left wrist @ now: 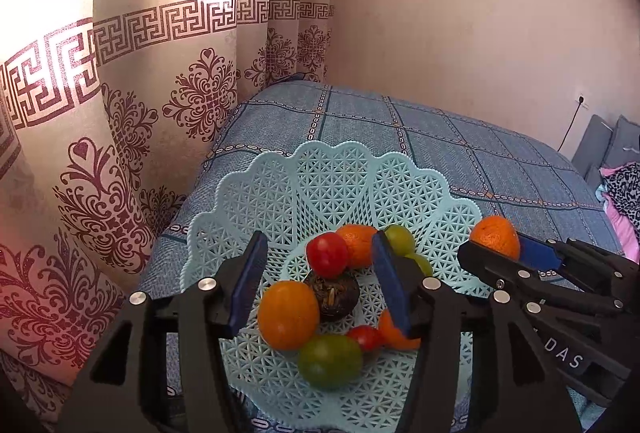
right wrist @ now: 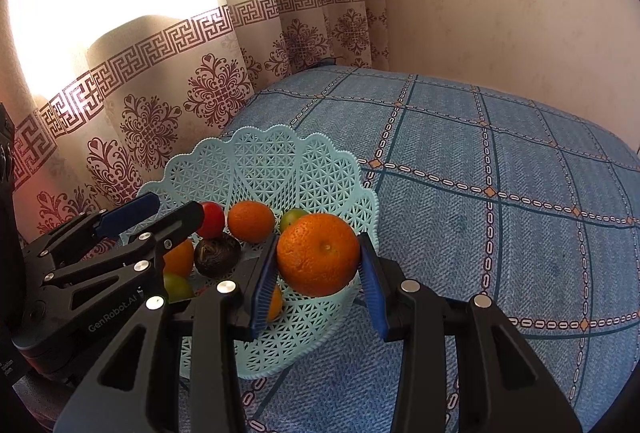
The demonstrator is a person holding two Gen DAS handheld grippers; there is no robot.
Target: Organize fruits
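Observation:
A light blue lattice basket (left wrist: 332,185) (right wrist: 276,169) sits on the bed and holds several fruits. Among them are a red tomato (left wrist: 327,254), a dark round fruit (left wrist: 335,293), a yellow-orange fruit (left wrist: 288,315), a green tomato (left wrist: 330,361) and an orange (right wrist: 251,227). My left gripper (left wrist: 320,285) (right wrist: 160,215) hovers open over the basket's middle with nothing between its pads. My right gripper (right wrist: 319,245) (left wrist: 504,253) is shut on a large orange (right wrist: 318,253) (left wrist: 495,242), held just above the basket's right rim.
A blue checked bedspread (right wrist: 480,201) stretches away to the right of the basket. A patterned curtain (left wrist: 120,137) hangs close on the left, with a bare wall (left wrist: 480,33) behind. Grey cushions (left wrist: 600,149) and pink cloth (left wrist: 624,193) lie at the far right.

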